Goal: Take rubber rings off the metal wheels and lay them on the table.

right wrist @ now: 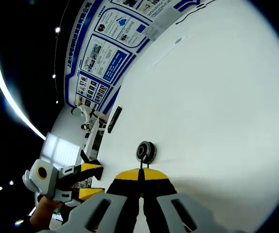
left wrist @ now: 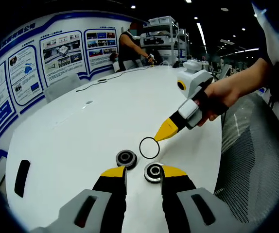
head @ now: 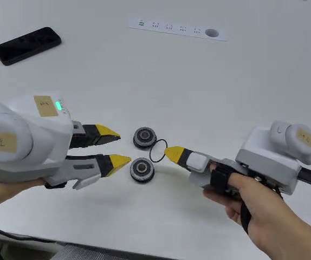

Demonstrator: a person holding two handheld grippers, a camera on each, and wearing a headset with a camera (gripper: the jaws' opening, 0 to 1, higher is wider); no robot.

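Left gripper (head: 122,146) at nine o'clock is holding its jaws apart; right gripper (head: 170,154) at four o'clock is pinching the rubber ring (head: 150,151).

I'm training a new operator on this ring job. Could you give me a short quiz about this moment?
1. How many wheels lie on the table?
2. True or false: the left tongs are shut on a wheel.
3. The right tongs pinch: A a wheel, B the ring, C nothing.
Key: 1 two; 2 false, they are open; 3 B.
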